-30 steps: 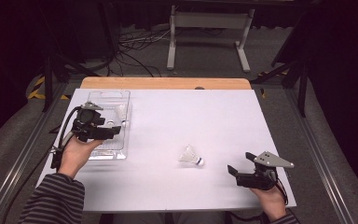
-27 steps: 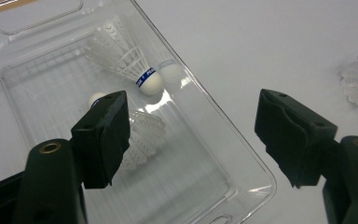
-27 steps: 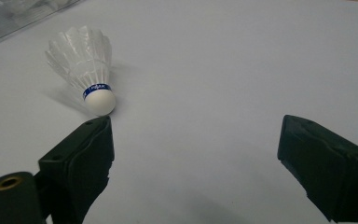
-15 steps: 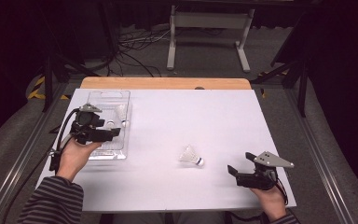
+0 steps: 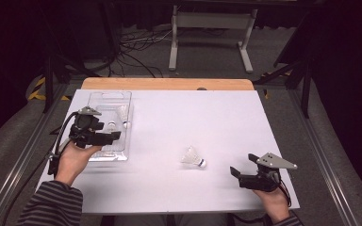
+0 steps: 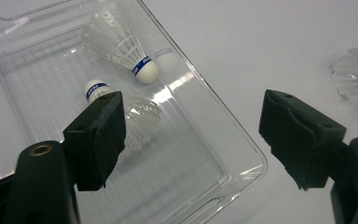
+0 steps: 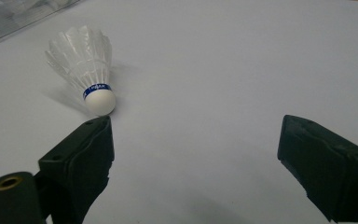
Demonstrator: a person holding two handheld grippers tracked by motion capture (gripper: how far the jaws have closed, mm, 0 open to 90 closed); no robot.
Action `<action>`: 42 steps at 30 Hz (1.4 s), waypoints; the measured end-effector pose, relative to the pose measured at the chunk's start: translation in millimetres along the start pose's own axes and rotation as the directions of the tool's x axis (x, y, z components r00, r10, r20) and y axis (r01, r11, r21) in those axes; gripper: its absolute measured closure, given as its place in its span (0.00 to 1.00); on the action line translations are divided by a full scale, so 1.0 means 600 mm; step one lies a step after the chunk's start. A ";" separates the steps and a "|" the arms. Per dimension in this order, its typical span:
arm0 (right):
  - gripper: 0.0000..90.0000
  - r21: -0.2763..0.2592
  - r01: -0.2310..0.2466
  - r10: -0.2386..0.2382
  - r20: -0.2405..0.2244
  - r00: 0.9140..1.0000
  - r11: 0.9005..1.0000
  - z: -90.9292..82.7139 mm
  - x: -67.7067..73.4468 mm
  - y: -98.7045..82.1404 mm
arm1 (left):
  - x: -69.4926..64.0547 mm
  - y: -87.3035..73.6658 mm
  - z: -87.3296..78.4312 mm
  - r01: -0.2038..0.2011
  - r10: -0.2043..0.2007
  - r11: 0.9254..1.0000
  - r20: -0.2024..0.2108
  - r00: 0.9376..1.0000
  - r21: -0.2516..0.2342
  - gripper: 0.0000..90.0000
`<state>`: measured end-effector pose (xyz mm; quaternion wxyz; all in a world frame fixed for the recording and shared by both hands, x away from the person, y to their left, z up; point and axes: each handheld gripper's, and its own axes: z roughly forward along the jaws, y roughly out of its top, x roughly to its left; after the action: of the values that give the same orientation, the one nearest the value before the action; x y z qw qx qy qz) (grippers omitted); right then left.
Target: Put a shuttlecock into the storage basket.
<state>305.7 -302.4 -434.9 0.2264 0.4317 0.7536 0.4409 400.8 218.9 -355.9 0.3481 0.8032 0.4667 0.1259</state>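
Note:
A clear plastic tray (image 5: 104, 101) lies at the table's left and holds two white shuttlecocks with blue bands. One shuttlecock (image 6: 121, 44) lies by the tray's wall, and the other (image 6: 137, 123) sits just behind my left jaw. My left gripper (image 5: 111, 132) hovers open over the tray's near part (image 6: 191, 154), holding nothing. A third shuttlecock (image 5: 192, 157) lies on its side on the white table, its cork toward my right gripper (image 5: 242, 165). In the right gripper view that shuttlecock (image 7: 86, 65) lies just beyond the left jaw, and the gripper (image 7: 196, 140) is open and empty.
The white table top (image 5: 226, 122) has a wooden strip (image 5: 169, 84) along its far edge. Beyond it are cables and a metal stand (image 5: 209, 28) on a dark floor. Metal rails run along both sides of the table.
My left gripper has drawn back slightly toward the tray's near end. The right gripper and the shuttlecock on the table have stayed put.

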 end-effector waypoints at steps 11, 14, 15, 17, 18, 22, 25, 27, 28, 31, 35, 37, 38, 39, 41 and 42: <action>0.12 -0.001 0.000 0.000 -0.001 1.000 1.000 0.000 0.000 0.000 | 0.000 -0.013 -0.006 -0.012 0.012 1.000 -0.006 1.000 -0.015 0.25; 0.12 -0.002 0.000 0.000 -0.001 1.000 1.000 -0.001 0.000 0.000 | -0.002 -0.018 -0.007 -0.009 0.009 1.000 -0.007 1.000 -0.015 0.25; 0.12 -0.002 0.000 0.000 -0.001 1.000 1.000 -0.001 0.000 0.000 | -0.002 -0.020 -0.007 -0.009 0.009 1.000 -0.008 1.000 -0.016 0.25; 0.12 -0.001 0.000 0.000 -0.001 1.000 1.000 0.000 0.000 0.000 | -0.002 -0.023 -0.008 -0.005 0.005 1.000 -0.005 1.000 -0.020 0.25; 0.12 -0.001 0.001 -0.001 -0.001 1.000 1.000 0.000 0.001 0.000 | -0.002 -0.024 -0.008 -0.004 0.004 1.000 -0.002 1.000 -0.019 0.25; 0.12 -0.002 0.000 0.000 -0.001 1.000 1.000 -0.001 0.000 0.000 | -0.001 -0.028 -0.011 -0.013 0.012 1.000 -0.004 1.000 -0.028 0.25; 0.12 -0.002 0.000 0.000 -0.001 1.000 1.000 0.000 0.000 0.000 | -0.002 -0.032 -0.014 -0.006 0.006 1.000 -0.002 1.000 -0.031 0.25; 0.12 -0.001 0.001 -0.001 -0.001 1.000 1.000 0.000 0.001 0.000 | -0.003 -0.035 -0.013 -0.005 0.005 0.999 -0.003 1.000 -0.039 0.25; 0.12 -0.001 0.000 0.000 -0.001 1.000 1.000 -0.001 0.001 0.000 | -0.002 -0.036 -0.014 -0.005 0.005 0.999 -0.001 1.000 -0.036 0.25; 0.12 -0.002 0.001 -0.001 -0.001 1.000 1.000 -0.001 0.001 0.000 | -0.002 -0.039 -0.015 -0.007 0.007 0.999 -0.004 1.000 -0.043 0.24; 0.12 -0.001 0.001 -0.001 -0.002 1.000 1.000 0.000 0.001 0.000 | -0.003 -0.043 -0.017 0.004 -0.004 0.999 0.000 1.000 -0.045 0.24; 0.12 -0.001 0.001 -0.001 -0.002 1.000 1.000 0.000 0.001 0.000 | -0.003 -0.045 -0.018 0.004 -0.004 0.999 -0.001 1.000 -0.049 0.24; 0.12 -0.001 0.001 -0.001 -0.002 1.000 1.000 0.000 0.001 0.000 | -0.002 -0.046 -0.019 0.004 -0.004 0.999 -0.002 1.000 -0.047 0.24; 0.12 -0.001 0.001 -0.001 -0.002 1.000 1.000 0.000 0.001 0.000 | -0.003 -0.047 -0.020 0.007 -0.007 0.999 -0.002 1.000 -0.051 0.24; 0.12 -0.001 0.001 -0.001 -0.002 1.000 1.000 0.000 0.001 0.000 | -0.003 -0.049 -0.022 0.005 -0.005 0.998 -0.001 1.000 -0.056 0.24; 0.12 -0.001 0.002 -0.002 -0.002 1.000 1.000 -0.001 0.001 0.000 | -0.003 -0.050 -0.023 0.003 -0.004 0.998 -0.003 1.000 -0.055 0.24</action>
<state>305.3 -302.0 -434.6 0.2263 0.4305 0.7540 0.4414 372.6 233.1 -365.7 0.3696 0.7924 0.4650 0.1392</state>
